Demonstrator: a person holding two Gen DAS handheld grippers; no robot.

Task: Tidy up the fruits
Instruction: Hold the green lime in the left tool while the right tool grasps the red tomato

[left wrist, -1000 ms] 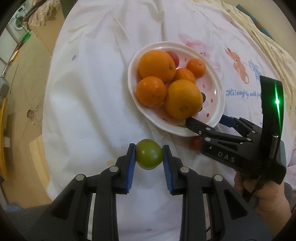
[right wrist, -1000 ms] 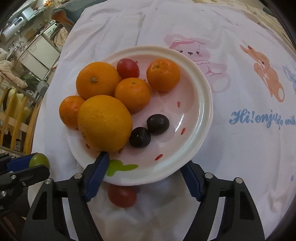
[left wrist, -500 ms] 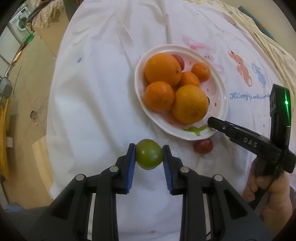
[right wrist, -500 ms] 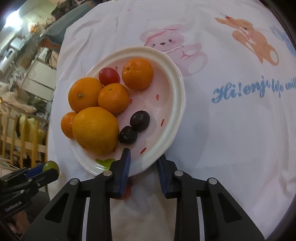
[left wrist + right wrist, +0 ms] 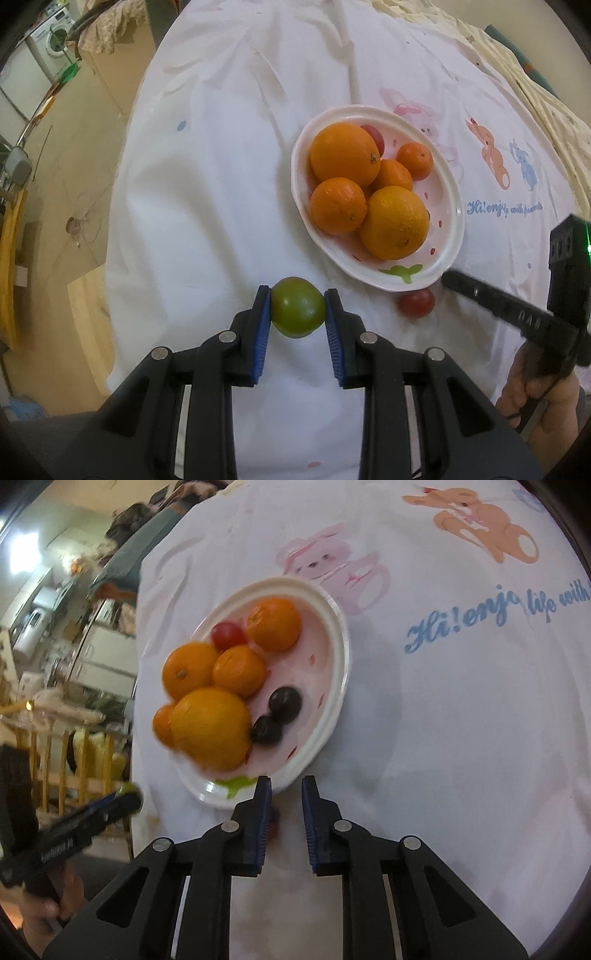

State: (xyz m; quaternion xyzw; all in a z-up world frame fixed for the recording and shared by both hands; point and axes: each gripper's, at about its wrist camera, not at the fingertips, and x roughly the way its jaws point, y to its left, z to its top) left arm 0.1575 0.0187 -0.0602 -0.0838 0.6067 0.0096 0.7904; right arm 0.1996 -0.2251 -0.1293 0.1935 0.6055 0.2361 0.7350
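Note:
My left gripper [image 5: 297,308] is shut on a green tomato [image 5: 297,312] and holds it just above the white cloth, near the plate's front left. The white plate [image 5: 458,221] carries several oranges [image 5: 343,153], a red tomato [image 5: 228,635] and two dark fruits [image 5: 284,704]. A loose red tomato [image 5: 416,303] lies on the cloth by the plate's near rim. My right gripper [image 5: 285,786] has its tips at that rim; its jaws are closing to a narrow gap with nothing between them. The loose tomato peeks out beside its left finger.
The cloth [image 5: 221,184] has cartoon prints and blue lettering to the right of the plate. The table's edge drops to a wooden floor [image 5: 55,184] on the left. A person's hand [image 5: 535,391] grips the right tool. Furniture stands beyond the table's far edge.
The right gripper's jaws went from wide apart around the plate's rim to nearly together, and it drew back to the right, uncovering the loose red tomato. The left gripper kept still.

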